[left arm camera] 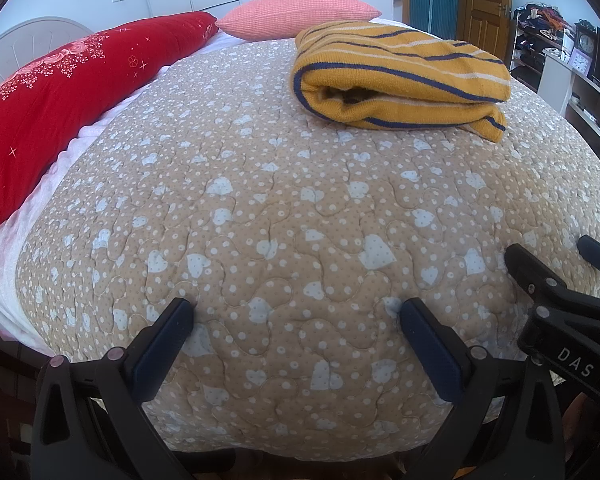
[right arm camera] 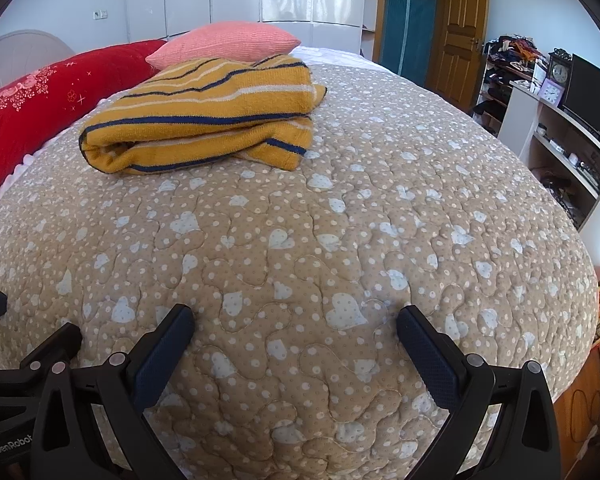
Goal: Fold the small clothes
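Note:
A mustard-yellow knit garment with navy and white stripes lies folded on the bed's far part, in the left wrist view (left arm camera: 400, 76) and in the right wrist view (right arm camera: 204, 116). My left gripper (left arm camera: 296, 312) is open and empty, low over the quilt near the bed's front edge, well short of the garment. My right gripper (right arm camera: 294, 318) is open and empty, likewise low over the quilt and apart from the garment. The right gripper also shows at the right edge of the left wrist view (left arm camera: 552, 268).
A tan quilt with white hearts (left arm camera: 260, 200) covers the bed. A red pillow (left arm camera: 60, 96) and a pink pillow (left arm camera: 296, 14) lie at the head. A white shelf unit with clocks and clutter (right arm camera: 560, 120) stands to the right, a wooden door (right arm camera: 460, 28) beyond.

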Demonstrator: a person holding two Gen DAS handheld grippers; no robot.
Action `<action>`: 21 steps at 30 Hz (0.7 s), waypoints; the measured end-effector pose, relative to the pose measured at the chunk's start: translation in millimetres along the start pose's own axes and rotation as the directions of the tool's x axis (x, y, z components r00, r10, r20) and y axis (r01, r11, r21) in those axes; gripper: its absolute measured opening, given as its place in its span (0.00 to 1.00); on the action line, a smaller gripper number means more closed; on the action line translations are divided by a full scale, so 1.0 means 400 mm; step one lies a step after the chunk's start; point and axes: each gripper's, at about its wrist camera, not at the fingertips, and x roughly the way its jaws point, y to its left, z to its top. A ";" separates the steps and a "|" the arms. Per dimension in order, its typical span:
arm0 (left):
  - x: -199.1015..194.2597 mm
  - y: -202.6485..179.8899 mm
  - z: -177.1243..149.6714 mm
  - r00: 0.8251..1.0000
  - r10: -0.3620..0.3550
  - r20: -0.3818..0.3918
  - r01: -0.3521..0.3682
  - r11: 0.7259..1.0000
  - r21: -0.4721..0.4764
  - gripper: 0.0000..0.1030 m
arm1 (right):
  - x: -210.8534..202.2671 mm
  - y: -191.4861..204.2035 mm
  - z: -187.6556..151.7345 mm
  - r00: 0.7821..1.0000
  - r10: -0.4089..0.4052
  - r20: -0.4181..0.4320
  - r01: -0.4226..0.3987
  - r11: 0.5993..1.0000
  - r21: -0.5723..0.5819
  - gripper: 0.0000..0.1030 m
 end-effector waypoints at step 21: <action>0.001 -0.001 0.000 1.000 0.000 0.002 0.000 1.000 -0.002 1.00 | 0.009 0.001 0.014 0.999 -0.007 -0.050 0.008 0.999 0.032 1.00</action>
